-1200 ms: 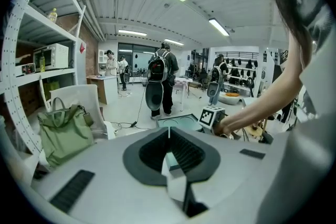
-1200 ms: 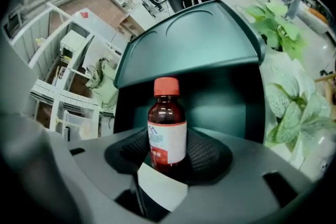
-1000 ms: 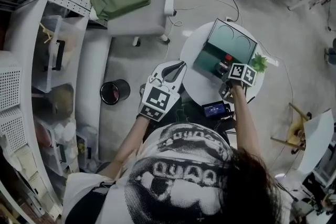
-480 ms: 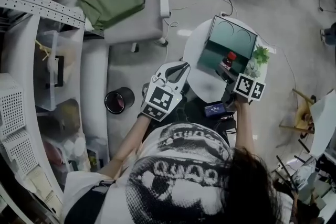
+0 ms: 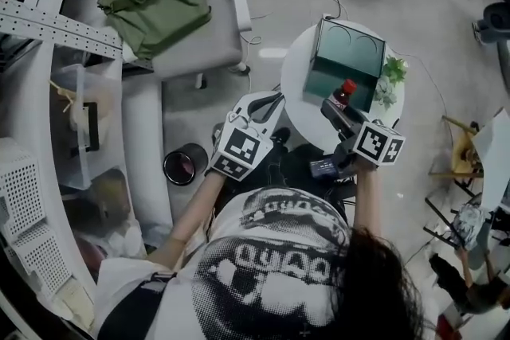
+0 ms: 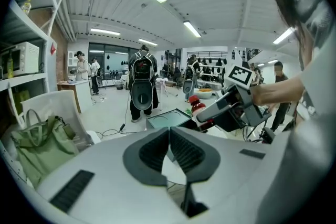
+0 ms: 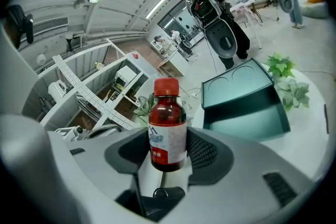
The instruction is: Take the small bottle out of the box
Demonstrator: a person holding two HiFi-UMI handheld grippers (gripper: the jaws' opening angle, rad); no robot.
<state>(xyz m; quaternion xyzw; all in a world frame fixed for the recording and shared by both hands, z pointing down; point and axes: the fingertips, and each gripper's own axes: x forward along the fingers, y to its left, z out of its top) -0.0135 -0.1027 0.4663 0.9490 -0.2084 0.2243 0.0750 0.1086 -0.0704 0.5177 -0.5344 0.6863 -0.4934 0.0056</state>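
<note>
**Right tool clamped on small bottle, up out of box**

Grips the red-capped bottle upright, raised above the open green box on the round surface. Taking-out step seemingly near done. Next: steady carry, upright set-down on bare surface, then release. Left tool pinched together, empty.

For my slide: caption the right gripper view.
Right gripper holds the small red-capped bottle upright, the open teal box behind it.

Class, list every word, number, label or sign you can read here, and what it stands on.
None reads clearly.
Label on the small bottle: print too blurred to read.
On the left gripper and right gripper: square markers only, no words.
The red wall sign: too small to read.
</note>
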